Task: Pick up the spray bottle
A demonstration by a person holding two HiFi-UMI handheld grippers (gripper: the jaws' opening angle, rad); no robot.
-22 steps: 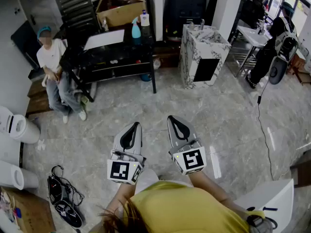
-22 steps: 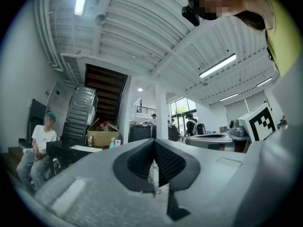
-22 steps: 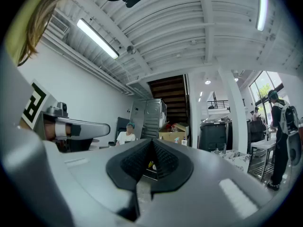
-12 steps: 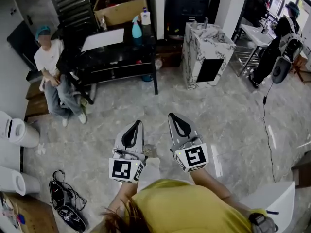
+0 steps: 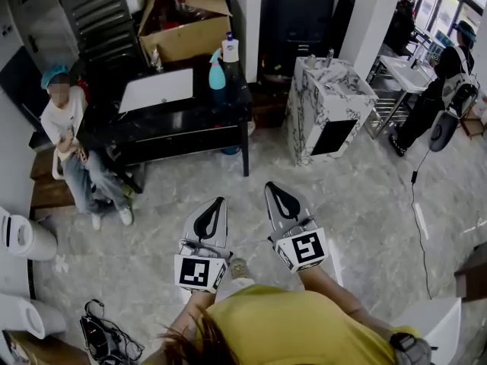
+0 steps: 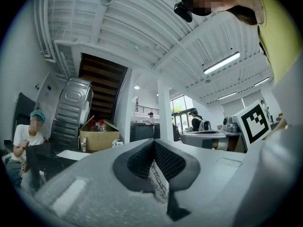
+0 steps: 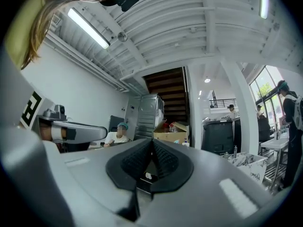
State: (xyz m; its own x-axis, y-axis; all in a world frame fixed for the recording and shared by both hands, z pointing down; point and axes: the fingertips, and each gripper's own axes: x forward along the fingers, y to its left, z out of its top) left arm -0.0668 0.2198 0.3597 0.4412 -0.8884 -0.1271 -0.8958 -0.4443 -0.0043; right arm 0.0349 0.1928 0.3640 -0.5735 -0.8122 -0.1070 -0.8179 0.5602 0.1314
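Observation:
The blue spray bottle [image 5: 217,71] stands upright on the black table [image 5: 190,116] at the far side of the room, next to a white bottle [image 5: 229,49]. Both grippers are held side by side over the marble floor, well short of the table, and point towards it. My left gripper [image 5: 219,201] is shut with nothing in it. My right gripper [image 5: 271,185] is also shut and empty. In the left gripper view the left gripper [image 6: 154,141] has its pads pressed together, and the spray bottle [image 6: 116,143] shows small and far off. In the right gripper view the right gripper [image 7: 152,140] has its tips meeting.
A person [image 5: 65,120] sits left of the table. An open cardboard box [image 5: 183,29] and a white sheet [image 5: 156,90] are on or behind the table. A marble pedestal sink [image 5: 327,105] stands to its right. White rolls [image 5: 27,238] and cables [image 5: 106,341] lie at the left.
The whole view has shifted: the table, sink and seated person sit lower and nearer in the head view. Both grippers keep their shut pose side by side.

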